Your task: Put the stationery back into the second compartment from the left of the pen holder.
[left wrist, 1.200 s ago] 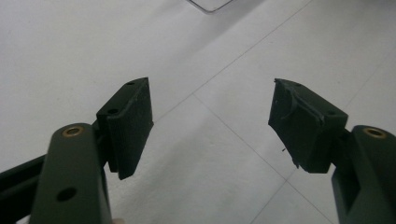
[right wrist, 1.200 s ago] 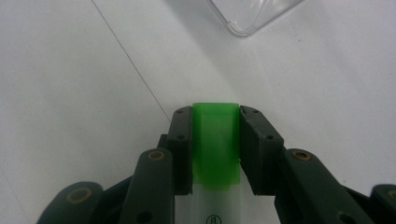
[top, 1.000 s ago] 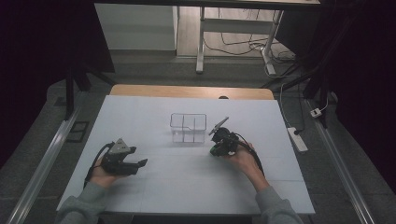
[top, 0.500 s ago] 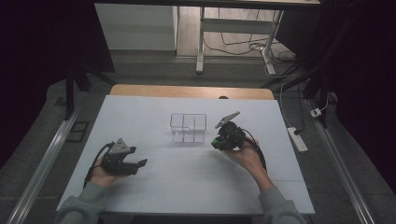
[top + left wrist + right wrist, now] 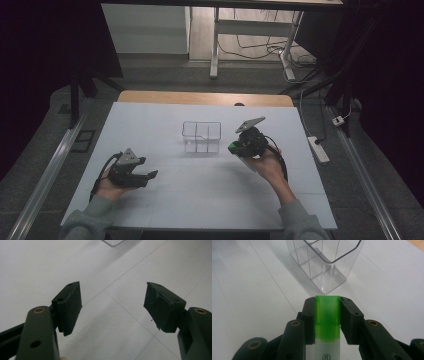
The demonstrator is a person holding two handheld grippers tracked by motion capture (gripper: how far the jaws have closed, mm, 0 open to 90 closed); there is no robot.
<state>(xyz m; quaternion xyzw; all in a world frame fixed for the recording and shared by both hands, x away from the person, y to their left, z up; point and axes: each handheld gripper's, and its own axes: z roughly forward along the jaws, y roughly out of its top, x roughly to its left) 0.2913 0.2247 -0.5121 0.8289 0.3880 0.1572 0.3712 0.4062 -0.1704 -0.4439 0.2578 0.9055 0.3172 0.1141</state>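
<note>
Since a second ago the right gripper [image 5: 239, 146] has lifted off the table [image 5: 165, 195], pinching a green-capped marker [image 5: 327, 320] lengthwise, cap toward the clear bin [image 5: 201, 137] just ahead. Left gripper [image 5: 112, 307] rests spread, farther from it.

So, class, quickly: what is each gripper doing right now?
Left gripper: open, holding nothing.
Right gripper: shut on a green-capped highlighter.

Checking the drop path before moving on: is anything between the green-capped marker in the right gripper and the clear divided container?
Nothing visible. The right gripper clamps the marker, and only bare white table lies between it and the container, whose compartments look empty.
</note>
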